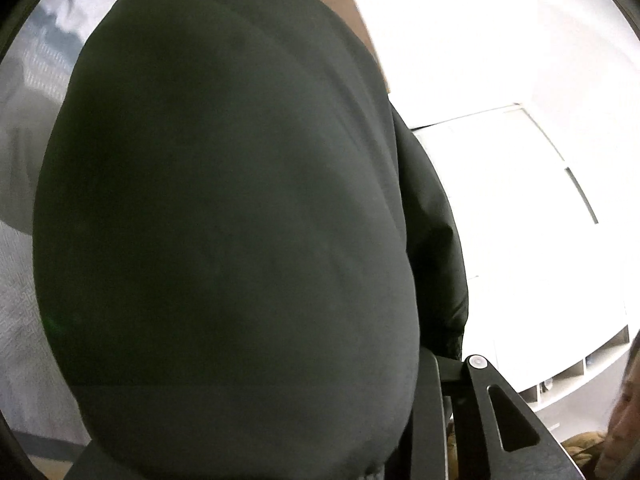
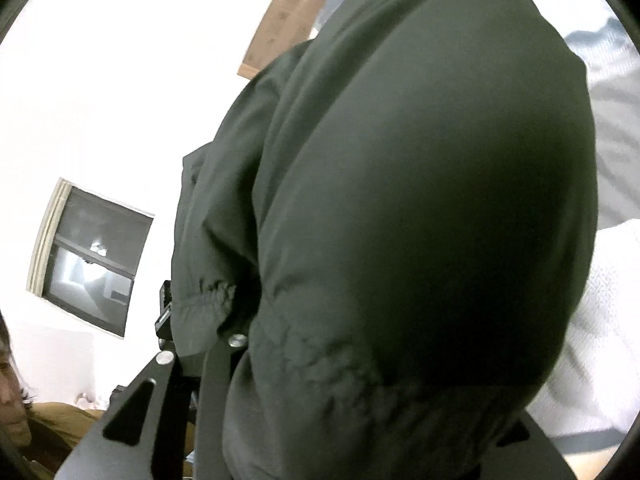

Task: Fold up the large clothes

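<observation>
A large dark green jacket (image 1: 224,208) fills most of the left wrist view and bulges close to the lens. It hangs over my left gripper (image 1: 448,360), whose jaws are shut on its edge; only the right finger (image 1: 492,404) shows, the other is under the cloth. In the right wrist view the same jacket (image 2: 420,220) drapes over my right gripper (image 2: 224,344), which is shut on the gathered elastic hem (image 2: 208,292). The left finger (image 2: 140,404) is visible and the other finger is covered by fabric.
White bedding (image 1: 24,320) (image 2: 600,340) lies below and behind the jacket. A wooden headboard (image 2: 288,20) meets a bright white wall. A window (image 2: 92,256) and a white cupboard (image 1: 540,240) are on the walls. A person's head (image 1: 624,412) (image 2: 10,392) is at the frame edges.
</observation>
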